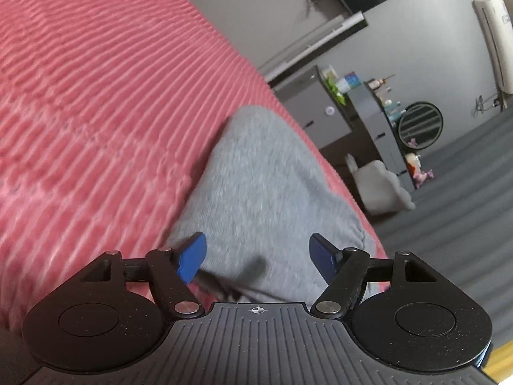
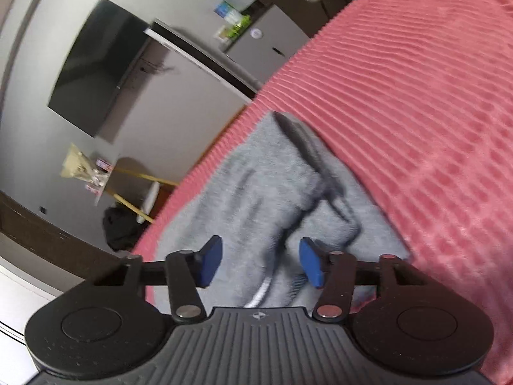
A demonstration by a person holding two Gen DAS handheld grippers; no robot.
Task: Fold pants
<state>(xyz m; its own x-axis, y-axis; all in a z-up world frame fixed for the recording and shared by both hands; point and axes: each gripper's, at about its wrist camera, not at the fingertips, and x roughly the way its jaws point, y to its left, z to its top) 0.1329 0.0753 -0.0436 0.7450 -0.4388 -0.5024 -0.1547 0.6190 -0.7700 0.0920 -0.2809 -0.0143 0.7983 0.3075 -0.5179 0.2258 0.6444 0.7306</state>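
Grey pants [image 1: 259,189] lie bunched on pink ribbed bed cover [image 1: 96,96], near bed edge. Left tool [image 1: 258,256] spread apart, empty — cloth straight ahead, long axis running away. Right tool [image 2: 260,261] also apart, empty, above folds and dark drawstring [image 2: 307,147]. Both equally near — neither grips yet.

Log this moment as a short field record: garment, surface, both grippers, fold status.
garment: grey pants, bunched in a heap, with a dark drawstring lying across the top
surface: pink ribbed blanket, pants near its edge
left gripper: jaws open, nothing held, pants between and beyond the fingers
right gripper: jaws open, nothing held, over the pants
fold status: not neatly folded; fabric is rumpled
image quality: both views motion-blurred
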